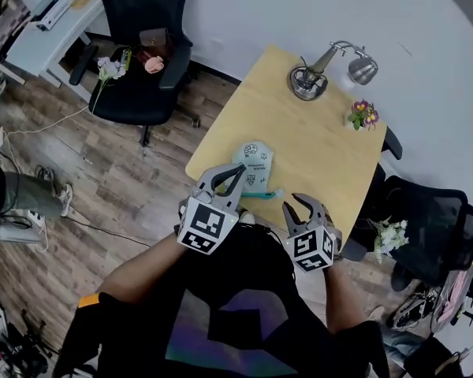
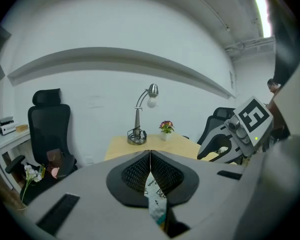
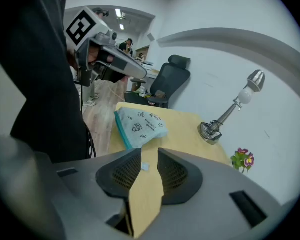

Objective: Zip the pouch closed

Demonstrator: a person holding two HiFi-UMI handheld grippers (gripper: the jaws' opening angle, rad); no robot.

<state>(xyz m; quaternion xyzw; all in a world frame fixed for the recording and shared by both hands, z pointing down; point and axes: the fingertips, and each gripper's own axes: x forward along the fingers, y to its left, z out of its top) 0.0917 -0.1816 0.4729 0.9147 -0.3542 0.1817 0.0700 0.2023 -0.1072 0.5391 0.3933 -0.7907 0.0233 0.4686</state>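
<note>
Left gripper (image 1: 239, 172): clamped on pale printed fabric pouch (image 1: 257, 161), at wooden table (image 1: 319, 144)'s lower-left edge
Right gripper (image 1: 302, 208): jaws apart, empty
Count: one pouch, two grippers

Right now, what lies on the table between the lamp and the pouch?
Nothing: the head view shows only bare table between the lamp and the pouch.

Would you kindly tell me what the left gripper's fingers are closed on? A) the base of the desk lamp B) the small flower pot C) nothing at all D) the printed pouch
D: in the left gripper view, the left gripper has its fingers shut together with the fabric of the pouch pinched between them.
</note>
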